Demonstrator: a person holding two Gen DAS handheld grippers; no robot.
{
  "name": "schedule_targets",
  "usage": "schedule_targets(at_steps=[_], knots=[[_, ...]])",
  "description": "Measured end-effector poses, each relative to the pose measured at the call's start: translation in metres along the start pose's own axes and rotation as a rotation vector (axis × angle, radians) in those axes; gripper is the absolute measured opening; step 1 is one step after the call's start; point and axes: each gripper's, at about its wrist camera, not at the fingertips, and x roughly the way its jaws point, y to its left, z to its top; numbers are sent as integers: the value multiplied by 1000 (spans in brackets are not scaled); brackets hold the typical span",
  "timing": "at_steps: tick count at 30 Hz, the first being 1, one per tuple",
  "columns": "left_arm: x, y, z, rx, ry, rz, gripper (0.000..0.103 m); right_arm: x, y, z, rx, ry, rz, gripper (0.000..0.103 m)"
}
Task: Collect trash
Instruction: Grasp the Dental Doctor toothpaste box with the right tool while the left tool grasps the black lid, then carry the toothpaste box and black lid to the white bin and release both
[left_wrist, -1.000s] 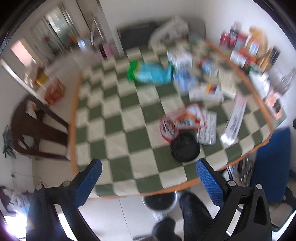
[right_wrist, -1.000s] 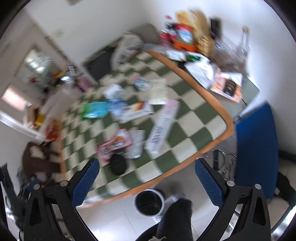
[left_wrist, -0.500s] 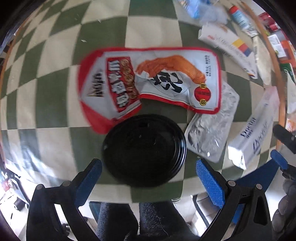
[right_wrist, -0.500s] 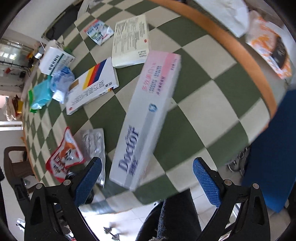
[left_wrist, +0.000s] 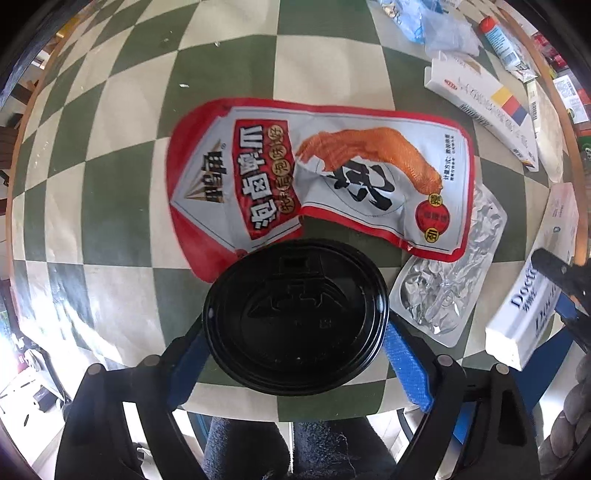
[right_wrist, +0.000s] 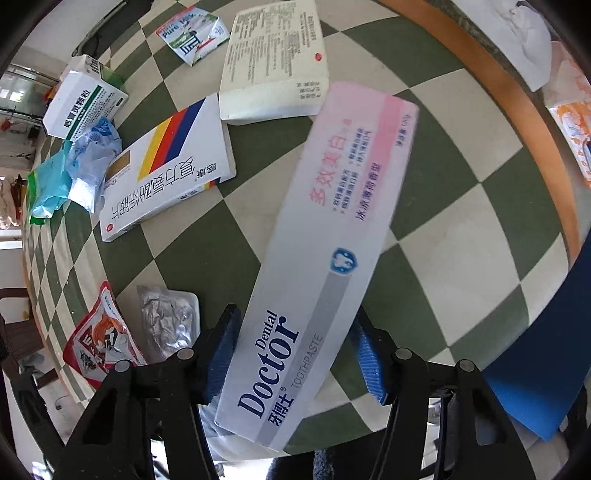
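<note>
While both claws point down at the checkered table (left_wrist: 110, 206), the step in hand is the grasp. The left claw (left_wrist: 295, 354) is closing around the black lid (left_wrist: 295, 317), which lies on the table overlapping a red snack wrapper (left_wrist: 317, 177); its pads sit just at the rim. The right claw (right_wrist: 295, 354) is closing on the toothpaste box (right_wrist: 317, 258) near the table edge, its left pad at the carton's side, the right a sliver off. Next, I judge, both grips must firm up before lifting toward a bin.
</note>
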Motion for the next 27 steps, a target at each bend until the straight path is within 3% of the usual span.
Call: schedule_targets(at_steps=[9,16,22,27], knots=[[-46,23,-3,31,-101,33,88,-34,-6,-21,-94,-65,23,55],[-94,50,-25,34,-181,7,88,-56,6,-47,-132,-107,72,53],[-143,94,-66,38,-267,-43,88,-94,11,-87,-157,-173,161,52],[-160,142,-129,67,-334,-85,88,-124,29,-153,-191,-246,219,52]])
